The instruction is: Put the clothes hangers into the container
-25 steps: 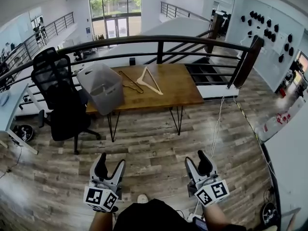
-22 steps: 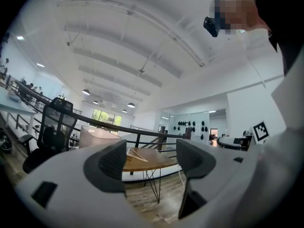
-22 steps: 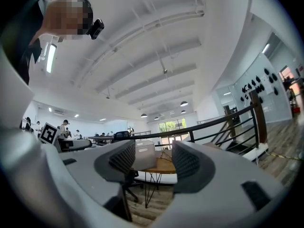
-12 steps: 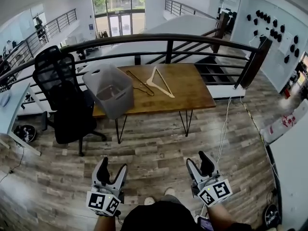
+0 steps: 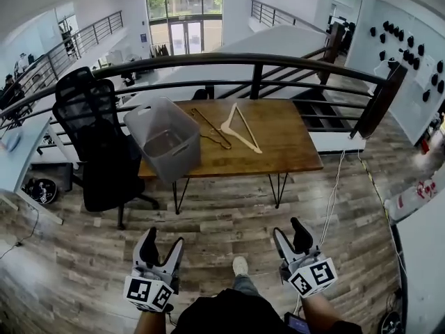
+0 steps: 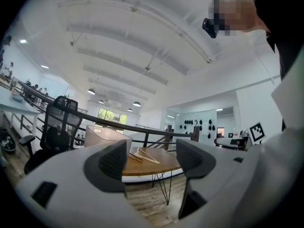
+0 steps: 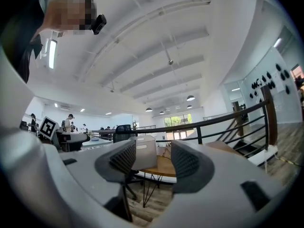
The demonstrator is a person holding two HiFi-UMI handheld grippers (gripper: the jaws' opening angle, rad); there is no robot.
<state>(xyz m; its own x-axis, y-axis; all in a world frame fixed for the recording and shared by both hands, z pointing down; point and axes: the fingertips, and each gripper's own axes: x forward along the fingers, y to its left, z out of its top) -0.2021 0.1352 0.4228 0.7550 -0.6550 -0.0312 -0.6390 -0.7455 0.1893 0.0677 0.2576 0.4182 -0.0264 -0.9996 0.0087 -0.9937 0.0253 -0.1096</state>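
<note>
The left gripper (image 5: 162, 239) and right gripper (image 5: 288, 229) are hanging open and empty, well apart from the brown wooden table (image 5: 292, 139). The pale wooden hanger (image 5: 241, 129) and thin dark metal hanger (image 5: 211, 126) are lying mid-table, seemingly overlapping. Lifting one may drag the other, or nudge the grey plastic container (image 5: 182, 160) sitting at the front-left corner.

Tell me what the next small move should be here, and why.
Probably step forward toward the table. The left gripper and right gripper are both open and empty, held low over the floor, well short of the light hanger and dark hanger lying on the tabletop beside the grey container. Nothing looks graspable from here.
</note>
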